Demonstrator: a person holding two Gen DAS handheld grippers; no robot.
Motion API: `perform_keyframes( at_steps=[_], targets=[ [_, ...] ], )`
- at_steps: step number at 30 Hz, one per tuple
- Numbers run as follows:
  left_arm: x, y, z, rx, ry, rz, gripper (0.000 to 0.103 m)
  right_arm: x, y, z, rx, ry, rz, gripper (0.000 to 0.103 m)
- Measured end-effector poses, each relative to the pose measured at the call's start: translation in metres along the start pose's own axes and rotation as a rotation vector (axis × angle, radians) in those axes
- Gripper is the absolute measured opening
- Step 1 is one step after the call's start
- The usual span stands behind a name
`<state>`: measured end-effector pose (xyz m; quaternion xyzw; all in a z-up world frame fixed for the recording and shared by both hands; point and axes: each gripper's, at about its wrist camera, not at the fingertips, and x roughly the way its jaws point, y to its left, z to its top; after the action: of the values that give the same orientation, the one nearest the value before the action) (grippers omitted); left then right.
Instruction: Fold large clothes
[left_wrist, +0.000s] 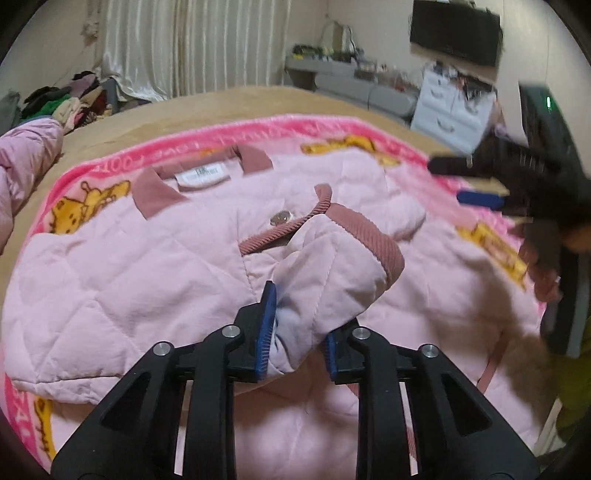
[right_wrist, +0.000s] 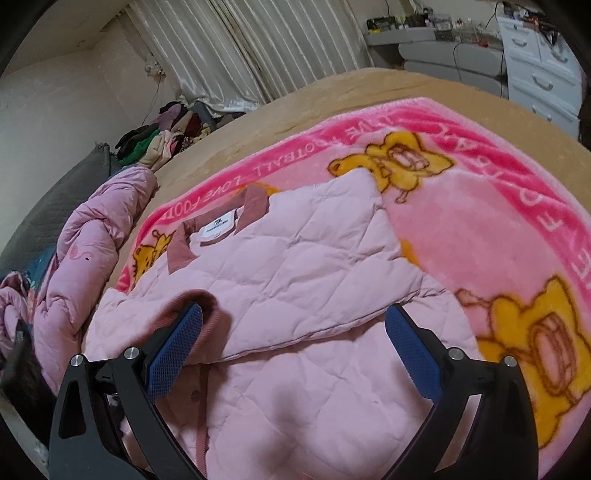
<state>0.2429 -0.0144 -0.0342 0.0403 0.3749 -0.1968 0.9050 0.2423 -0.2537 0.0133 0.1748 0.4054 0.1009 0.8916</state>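
A pale pink quilted jacket (left_wrist: 155, 258) with a dusty-rose collar lies spread on a pink cartoon blanket (left_wrist: 92, 170). My left gripper (left_wrist: 299, 332) is shut on the jacket's sleeve (left_wrist: 332, 266) near its rose cuff and holds it raised over the jacket's chest. In the right wrist view the jacket (right_wrist: 295, 266) lies with one sleeve folded across it. My right gripper (right_wrist: 291, 347) is open and empty, just above the jacket's middle. It also shows at the right edge of the left wrist view (left_wrist: 476, 181).
The blanket (right_wrist: 498, 229) lies on a tan bed (right_wrist: 295, 110). A pink puffer coat (right_wrist: 92, 251) lies bunched at the bed's left side. A pile of clothes (right_wrist: 162, 136) lies beyond it. White drawers (right_wrist: 539, 66) and a grey desk stand at the far right.
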Motion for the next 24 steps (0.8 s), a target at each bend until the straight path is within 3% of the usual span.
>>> perform_keyframes(
  at_steps=[6,8,9,10,15,18,24],
  targets=[
    [0.012,-0.009,-0.009,0.065,0.071,0.017,0.04,0.009,0.008,-0.004,0.027,0.049,0.051,0.099],
    [0.011,-0.014,-0.01,0.081,0.089,-0.002,0.06,0.01,0.01,-0.003,0.039,0.055,0.06,0.099],
    [0.01,-0.016,-0.01,0.081,0.093,-0.015,0.082,0.011,0.011,-0.003,0.044,0.059,0.064,0.099],
    [0.006,-0.018,-0.01,0.08,0.09,-0.017,0.086,0.012,0.014,-0.002,0.046,0.063,0.071,0.099],
    [-0.012,-0.02,-0.004,0.095,0.068,-0.041,0.086,0.014,0.024,0.0,0.051,0.075,0.109,0.099],
    [-0.029,-0.003,0.004,0.053,0.033,-0.027,0.093,0.02,0.029,-0.002,0.061,0.096,0.134,0.099],
    [-0.056,0.068,0.014,-0.118,-0.028,0.141,0.094,0.039,0.055,-0.013,0.035,0.151,0.187,0.098]
  ],
)
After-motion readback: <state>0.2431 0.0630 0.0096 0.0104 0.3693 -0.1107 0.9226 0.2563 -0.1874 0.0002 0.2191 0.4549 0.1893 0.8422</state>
